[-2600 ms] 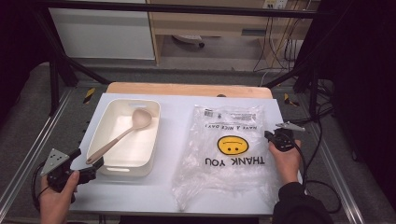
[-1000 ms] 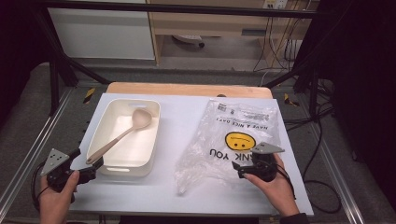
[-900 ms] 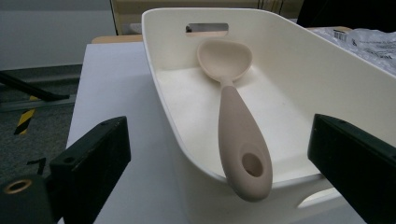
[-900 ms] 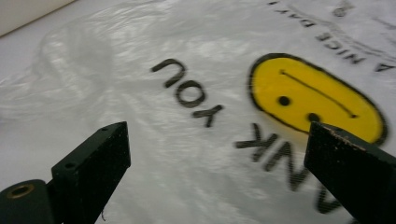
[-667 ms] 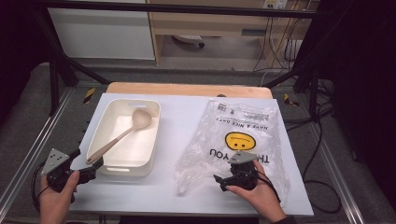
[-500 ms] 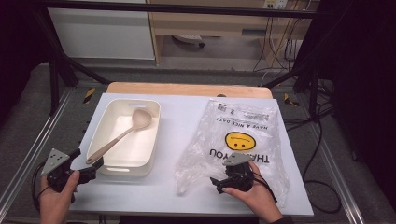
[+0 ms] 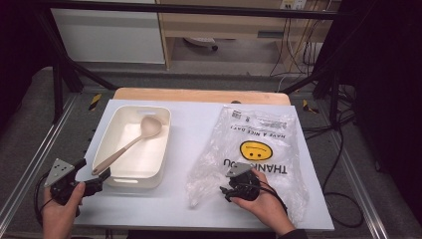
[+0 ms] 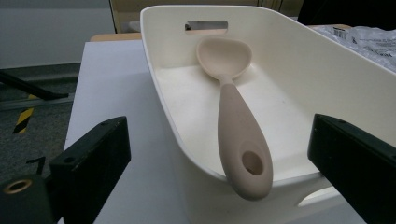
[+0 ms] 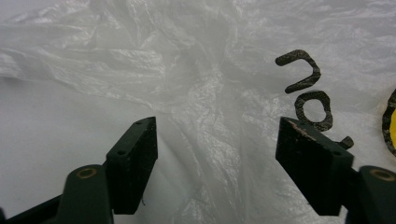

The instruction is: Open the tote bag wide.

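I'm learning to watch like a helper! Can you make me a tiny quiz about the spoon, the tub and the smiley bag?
1. True or false: the spoon lies inside the white tub, its handle sticking out over the rim.
2. Which gripper is over the plastic bag? A) left gripper B) right gripper C) both
3. Fill in: the face printed on the bag is coloured ____.

Key
1. True; the left gripper view shows the handle end resting on the near rim.
2. B; its jaws stand open over crinkled plastic, gripping nothing.
3. Yellow.
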